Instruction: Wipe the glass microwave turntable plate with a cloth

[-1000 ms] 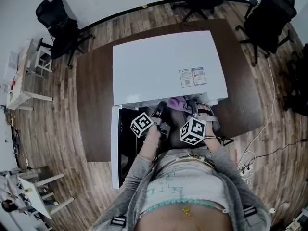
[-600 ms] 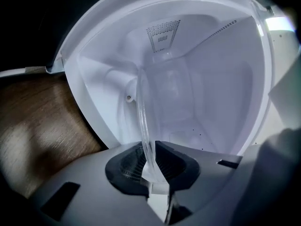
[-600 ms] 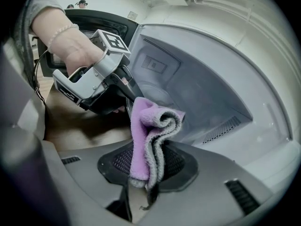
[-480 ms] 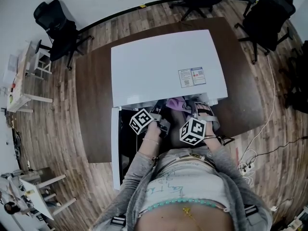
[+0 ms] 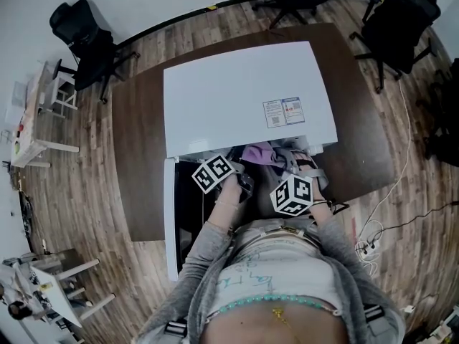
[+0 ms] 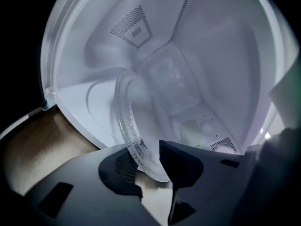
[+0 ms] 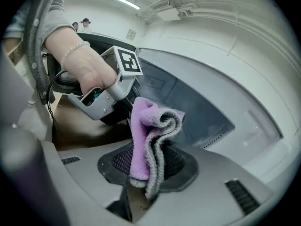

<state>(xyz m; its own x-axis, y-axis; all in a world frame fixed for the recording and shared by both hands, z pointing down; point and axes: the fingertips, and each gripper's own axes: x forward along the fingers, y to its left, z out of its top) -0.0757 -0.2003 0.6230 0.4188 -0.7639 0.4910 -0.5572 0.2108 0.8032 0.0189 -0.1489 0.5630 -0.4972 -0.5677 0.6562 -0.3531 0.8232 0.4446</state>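
The clear glass turntable plate [image 6: 126, 121] stands tilted on edge at the mouth of the white microwave [image 5: 244, 95]. Its lower rim sits between the jaws of my left gripper [image 6: 148, 157], whose pads touch it on both sides. Those jaws have just been opening, with the rim still between them. In the head view the left gripper [image 5: 240, 183] reaches into the open cavity. My right gripper [image 7: 148, 166] is shut on a folded purple and grey cloth [image 7: 146, 135], which stands up from its jaws. The cloth [image 5: 257, 153] shows just right of the left gripper.
The microwave door [image 5: 170, 213] hangs open to the left. The microwave stands on a dark brown table [image 5: 140, 156]. Black office chairs [image 5: 86, 38] ring the table. Cables and a power strip [image 5: 366, 248] lie on the wood floor at right.
My left gripper has rolled at the microwave opening, its marker cube turned. The right gripper's cube has shifted slightly right and down. The cloth sits a little further left.
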